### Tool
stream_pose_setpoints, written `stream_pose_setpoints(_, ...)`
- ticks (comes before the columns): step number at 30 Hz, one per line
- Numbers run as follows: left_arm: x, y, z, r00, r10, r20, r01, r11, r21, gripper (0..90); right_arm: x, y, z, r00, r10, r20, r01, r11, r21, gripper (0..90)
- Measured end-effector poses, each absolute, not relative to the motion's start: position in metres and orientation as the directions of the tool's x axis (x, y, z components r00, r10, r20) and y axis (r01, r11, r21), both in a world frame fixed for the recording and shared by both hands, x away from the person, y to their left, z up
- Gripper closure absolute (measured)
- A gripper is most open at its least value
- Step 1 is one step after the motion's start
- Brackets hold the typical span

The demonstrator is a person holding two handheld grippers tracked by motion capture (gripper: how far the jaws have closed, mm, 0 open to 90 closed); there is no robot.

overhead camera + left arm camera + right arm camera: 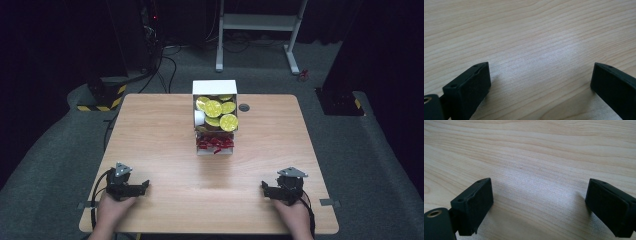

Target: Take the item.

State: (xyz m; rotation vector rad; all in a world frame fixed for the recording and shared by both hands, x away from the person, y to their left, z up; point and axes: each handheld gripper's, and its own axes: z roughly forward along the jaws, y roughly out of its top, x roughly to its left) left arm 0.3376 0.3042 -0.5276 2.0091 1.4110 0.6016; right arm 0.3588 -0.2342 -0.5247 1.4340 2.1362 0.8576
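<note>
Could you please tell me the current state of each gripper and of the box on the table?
Left gripper: open, jaws wide apart, nothing between them, low over the table.
Right gripper: open, jaws wide apart, nothing between them, low over the table.
White box: open at the top, upright, holding yellow-lidded cups.
Small tray: in front of the box, holding red packets.

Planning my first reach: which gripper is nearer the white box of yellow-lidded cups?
Roughly equal, left slightly nearer. The left gripper sits near-left of the white box of yellow-lidded cups, the right gripper near-right; both open, resting by the wooden table's near edge.
</note>
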Motion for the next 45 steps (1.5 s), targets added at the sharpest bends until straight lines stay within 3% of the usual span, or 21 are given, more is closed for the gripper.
stream_pose_setpoints(10,0.332,0.300,-0.512,0.344,0.938,-0.045,0.646,-0.202,0.736,3.2,0.359,-0.235,-0.525,-0.386,0.923,-0.003,0.662,0.279,0.695,7.7)
stream_pose_setpoints(28,0.330,0.271,-0.457,0.382,0.924,-0.013,0.556,-0.219,0.802,3.1,0.358,-0.237,-0.525,-0.408,0.913,-0.008,0.655,0.298,0.694,7.7)
stream_pose_setpoints(45,0.332,0.252,-0.424,0.434,0.899,-0.051,0.495,-0.191,0.847,3.1,0.358,-0.237,-0.525,-0.405,0.914,-0.006,0.657,0.295,0.694,7.7)
